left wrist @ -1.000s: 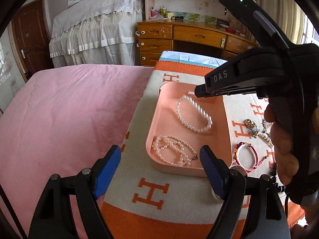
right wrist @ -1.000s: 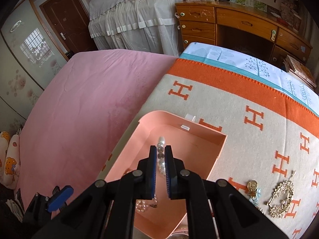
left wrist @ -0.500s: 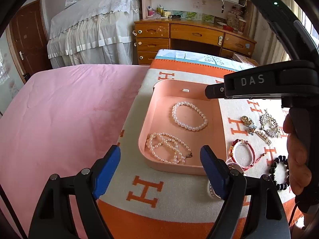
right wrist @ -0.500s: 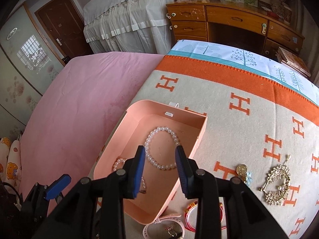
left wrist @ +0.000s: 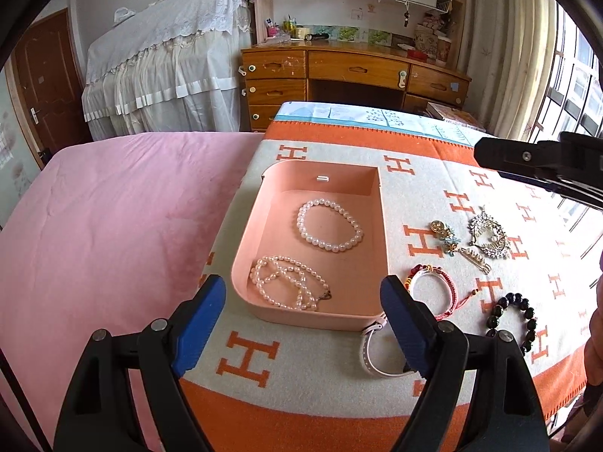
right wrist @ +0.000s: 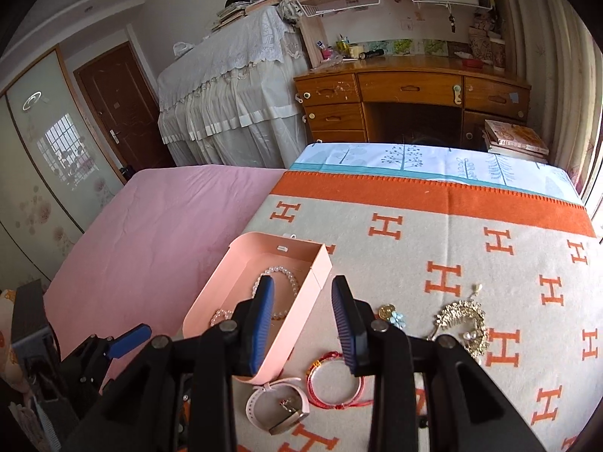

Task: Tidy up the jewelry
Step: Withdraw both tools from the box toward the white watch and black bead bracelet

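Note:
A peach tray [left wrist: 247, 222] [right wrist: 301, 301] lies on an orange-and-cream H blanket [left wrist: 320, 361]. In it rest a round pearl bracelet [left wrist: 329, 225] and a bunched pearl strand [left wrist: 288, 282]. My left gripper [left wrist: 303, 320] hangs open over the tray's near edge, its jaws opening, nothing between them. My right gripper [right wrist: 303, 314] is above the tray's right wall, jaws opening and empty. Right of the tray lie a red cord bracelet [left wrist: 433, 286] [right wrist: 333, 380], a white watch [left wrist: 371, 354] [right wrist: 279, 403], a dark bead bracelet [left wrist: 512, 320], a gold brooch [left wrist: 488, 235] [right wrist: 461, 320] and a small charm [left wrist: 444, 231].
A pink bedspread [left wrist: 113, 226] lies left of the blanket. Beyond the bed stand a wooden desk [left wrist: 354, 71], a lace-covered unit [left wrist: 169, 64] and bookshelves. A stack of books [right wrist: 514, 141] sits by the desk. A brown door [right wrist: 117, 113] is at far left.
My right gripper opened, let the round pearl bracelet drop into the tray, then rose and drew back to the right. My left gripper eased back a little.

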`<state>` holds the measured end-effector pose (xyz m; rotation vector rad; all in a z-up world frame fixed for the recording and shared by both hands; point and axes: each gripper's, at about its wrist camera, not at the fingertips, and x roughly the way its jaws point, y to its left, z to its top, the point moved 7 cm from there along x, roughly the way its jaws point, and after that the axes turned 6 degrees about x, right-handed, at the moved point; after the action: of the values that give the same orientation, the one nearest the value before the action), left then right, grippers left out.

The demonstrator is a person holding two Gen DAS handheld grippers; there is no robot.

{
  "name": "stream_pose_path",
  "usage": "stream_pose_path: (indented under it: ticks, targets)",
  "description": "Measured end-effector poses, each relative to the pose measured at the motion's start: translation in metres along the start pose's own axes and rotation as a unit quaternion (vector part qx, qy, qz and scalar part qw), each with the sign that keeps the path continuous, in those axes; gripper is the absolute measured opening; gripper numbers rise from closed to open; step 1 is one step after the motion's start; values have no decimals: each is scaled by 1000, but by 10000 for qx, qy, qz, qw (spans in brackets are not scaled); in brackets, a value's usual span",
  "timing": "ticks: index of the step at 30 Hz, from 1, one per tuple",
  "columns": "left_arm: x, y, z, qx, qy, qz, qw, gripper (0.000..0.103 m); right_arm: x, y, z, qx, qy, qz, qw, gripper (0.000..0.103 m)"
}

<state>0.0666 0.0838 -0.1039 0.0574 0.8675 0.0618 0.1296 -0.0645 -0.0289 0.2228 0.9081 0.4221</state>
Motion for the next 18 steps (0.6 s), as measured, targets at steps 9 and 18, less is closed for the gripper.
stream_pose_path:
  ticks: [9, 18]
  targets:
    - [-10, -30, 13, 57, -130, -307, 9994, 88, -51, -46, -13, 204, -365, -338, 9986, 62]
    - [-4, -66, 19, 103, 24, -750, 9971, 88, -77, -98, -38, 261, -481, -945, 9940, 62]
